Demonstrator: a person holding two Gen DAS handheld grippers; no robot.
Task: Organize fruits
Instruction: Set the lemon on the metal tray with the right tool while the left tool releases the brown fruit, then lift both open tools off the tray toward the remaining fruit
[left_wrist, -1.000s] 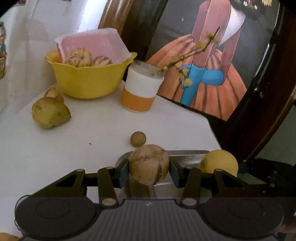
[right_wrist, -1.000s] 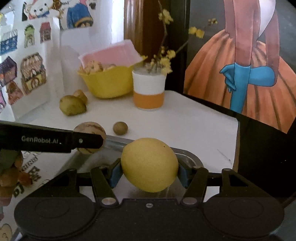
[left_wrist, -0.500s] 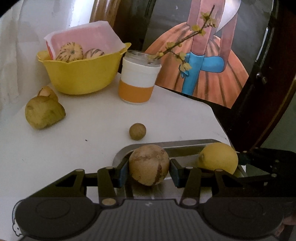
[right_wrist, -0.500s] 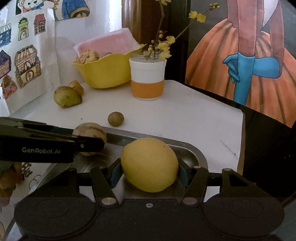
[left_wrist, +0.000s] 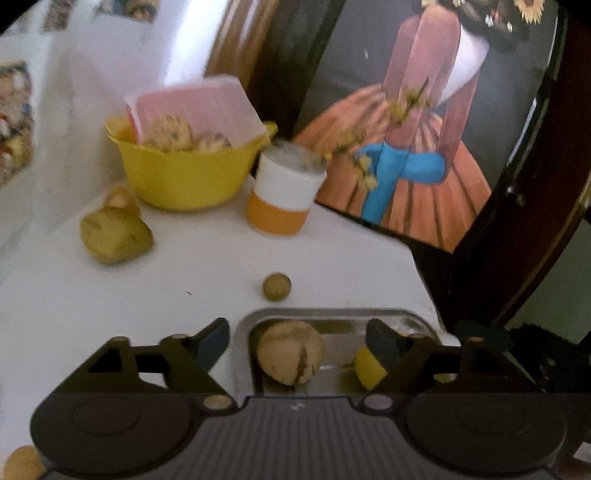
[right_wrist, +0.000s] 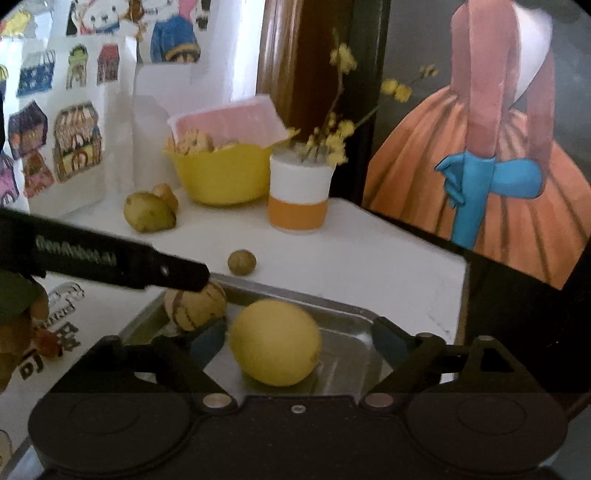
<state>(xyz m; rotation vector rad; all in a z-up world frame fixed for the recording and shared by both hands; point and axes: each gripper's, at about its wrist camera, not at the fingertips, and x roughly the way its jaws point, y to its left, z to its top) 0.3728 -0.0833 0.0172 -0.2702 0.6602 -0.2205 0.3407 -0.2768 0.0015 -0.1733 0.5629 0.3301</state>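
Observation:
A round tan striped fruit (left_wrist: 290, 352) lies in the steel tray (left_wrist: 332, 315), between the spread fingers of my left gripper (left_wrist: 295, 345), which is open and not touching it. The yellow lemon (right_wrist: 275, 341) rests in the same tray (right_wrist: 343, 314), with my right gripper (right_wrist: 299, 341) open around it. In the right wrist view the tan fruit (right_wrist: 195, 306) sits under the left gripper's black finger (right_wrist: 110, 262). In the left wrist view the lemon (left_wrist: 369, 367) is partly hidden behind my right-hand finger.
A small brown round fruit (left_wrist: 277, 285) lies on the white table just beyond the tray. Farther back stand a yellow bowl (left_wrist: 184, 177) with striped fruits and a pink box, a white-and-orange cup (left_wrist: 282, 199) with flowers, and a green-yellow fruit (left_wrist: 114, 236). The table edge drops off at right.
Both grippers have opened. The tan fruit and the lemon, held half a second ago, now rest in the tray. Both views have lifted and drawn back a little.

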